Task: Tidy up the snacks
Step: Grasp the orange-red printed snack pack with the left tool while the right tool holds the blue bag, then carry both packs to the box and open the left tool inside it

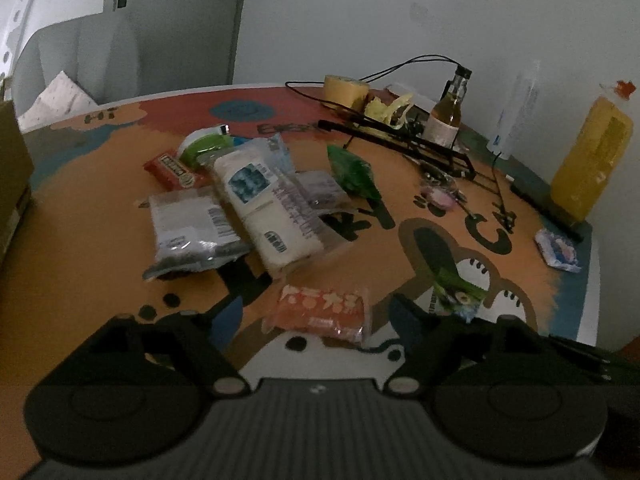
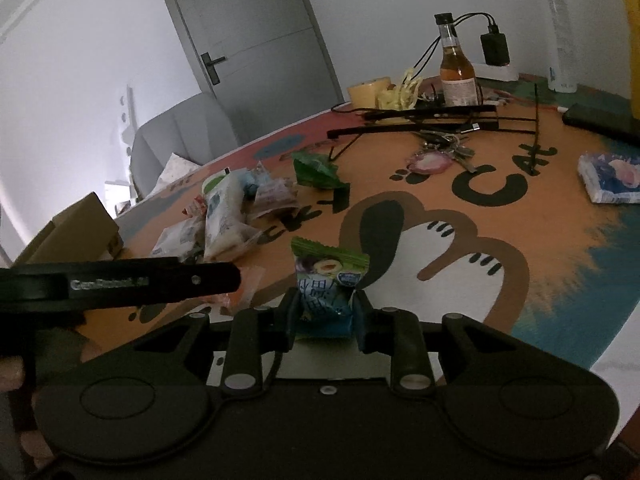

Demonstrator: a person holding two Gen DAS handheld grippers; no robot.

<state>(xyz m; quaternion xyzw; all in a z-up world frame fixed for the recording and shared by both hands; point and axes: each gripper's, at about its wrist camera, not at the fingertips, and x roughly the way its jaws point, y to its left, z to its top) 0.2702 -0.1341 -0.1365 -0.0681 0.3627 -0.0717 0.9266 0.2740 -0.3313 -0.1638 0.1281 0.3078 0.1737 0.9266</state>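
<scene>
A small green and blue snack packet (image 2: 326, 288) is pinched between the two fingers of the right tool (image 2: 325, 312), which are pressed against its lower sides, so that it stands upright and is lifted clear of the bench (image 2: 540, 208); in this way it can probably be carried to the other snacks without being dragged. The packet is glossy, with a serrated green top edge, a picture of a cut fruit in the middle and a blue lower part with writing that cannot be read. The left tool (image 1: 316, 312) is spread wide and nothing is held in it; it is hovering low over an orange snack packet (image 1: 320, 314), which lies flat on the bench between its open fingers, and it is judged that this packet is meant to be taken next. Farther back a pile of white and clear packets (image 1: 256, 200) is gathered with a red bar (image 1: 174, 170) and a green packet (image 1: 354, 172) beside it, apparently the collecting place. A bottle (image 2: 456, 68), a bunch of keys (image 2: 444, 156) and cables are kept apart at the far side.
</scene>
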